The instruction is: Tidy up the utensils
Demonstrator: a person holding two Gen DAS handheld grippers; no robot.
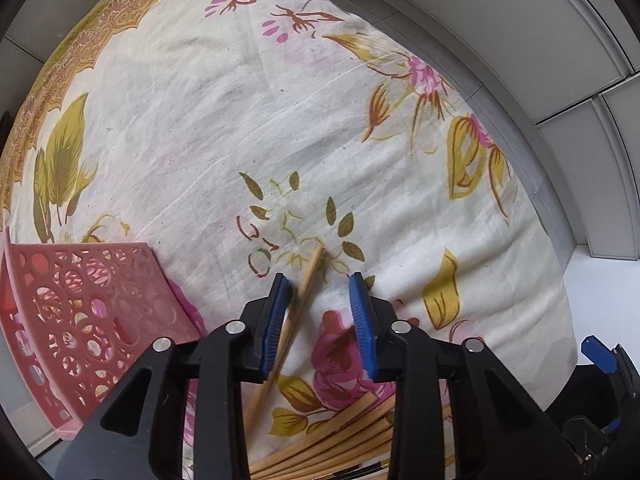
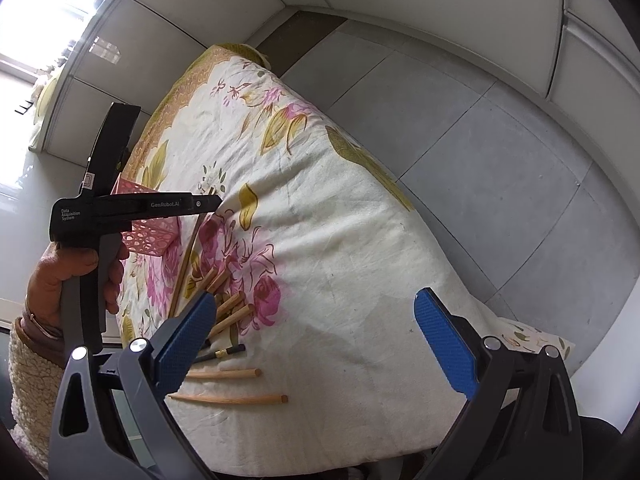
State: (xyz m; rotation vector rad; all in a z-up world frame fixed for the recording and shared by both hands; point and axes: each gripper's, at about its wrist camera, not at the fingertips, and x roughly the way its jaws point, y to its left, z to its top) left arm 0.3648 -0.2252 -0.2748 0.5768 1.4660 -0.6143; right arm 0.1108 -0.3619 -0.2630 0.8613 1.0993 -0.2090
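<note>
Several wooden chopsticks lie in a loose pile on the floral cloth; they also show in the right wrist view. One chopstick lies apart, running between the blue pads of my left gripper, which is open around it and close to the left pad. A pink perforated basket stands to the left, also seen in the right wrist view. My right gripper is wide open and empty above the cloth, right of the pile. A black chopstick lies by its left pad.
The floral cloth covers a table with grey floor tiles beyond its edge. Two chopsticks lie near the cloth's front edge. The left gripper's body and the hand holding it show at left.
</note>
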